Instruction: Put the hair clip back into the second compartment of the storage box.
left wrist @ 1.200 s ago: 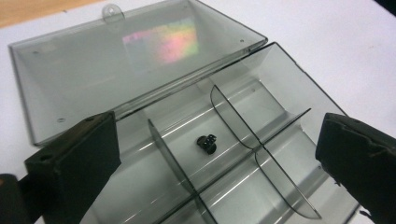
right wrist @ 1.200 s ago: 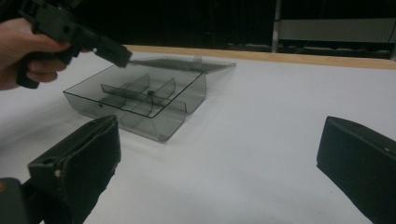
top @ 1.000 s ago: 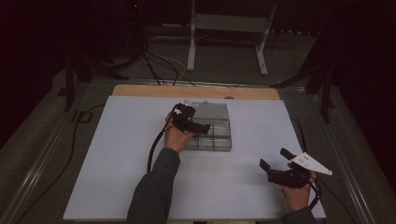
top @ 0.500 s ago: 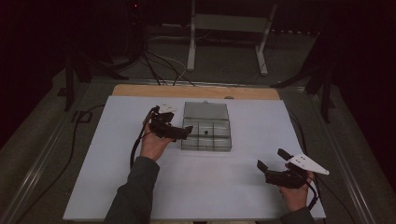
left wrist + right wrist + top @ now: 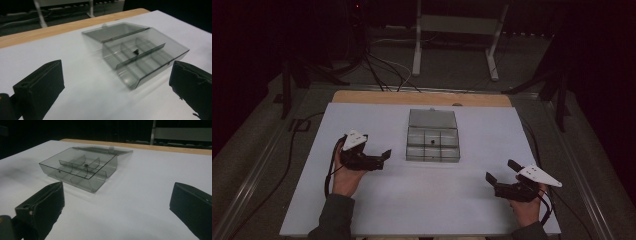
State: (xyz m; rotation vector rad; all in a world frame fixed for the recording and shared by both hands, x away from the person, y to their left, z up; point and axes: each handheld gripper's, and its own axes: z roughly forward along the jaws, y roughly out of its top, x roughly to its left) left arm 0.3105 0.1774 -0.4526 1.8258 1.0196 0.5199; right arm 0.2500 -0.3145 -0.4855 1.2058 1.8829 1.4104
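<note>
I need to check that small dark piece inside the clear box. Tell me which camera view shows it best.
The left gripper view: the small dark piece sits largest there, by a divider of the clear box. The right gripper view shows it smaller, at a divider's edge. The high view gives a mere dot in the middle compartment.
</note>
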